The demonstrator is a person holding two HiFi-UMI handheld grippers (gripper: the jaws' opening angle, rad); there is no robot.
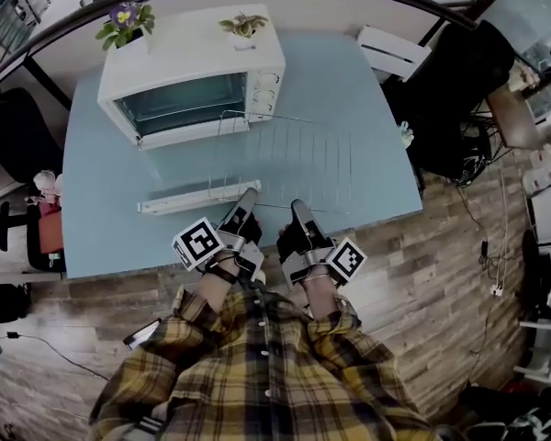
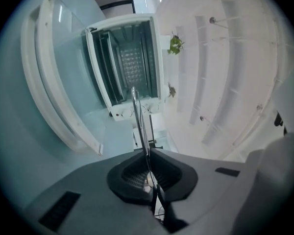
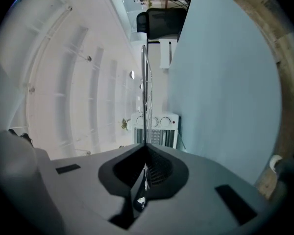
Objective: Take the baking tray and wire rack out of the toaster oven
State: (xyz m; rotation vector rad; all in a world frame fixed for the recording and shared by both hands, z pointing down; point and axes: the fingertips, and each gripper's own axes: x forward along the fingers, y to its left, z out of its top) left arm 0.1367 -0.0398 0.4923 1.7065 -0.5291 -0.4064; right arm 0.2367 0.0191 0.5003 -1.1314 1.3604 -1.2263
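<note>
Left gripper [image 1: 245,200] and right gripper [image 1: 297,211] each pinch the rack [image 1: 289,150]. It seems out of the oven [image 1: 188,58], so keep it flat and lay it on the table [image 1: 381,145].

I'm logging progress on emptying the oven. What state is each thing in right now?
White toaster oven: open, glass door folded down flat.
Silver wire rack: out of the oven, held above the pale blue table by its near edge.
Left claw: shut on the wire rack.
Right claw: shut on the wire rack.
</note>
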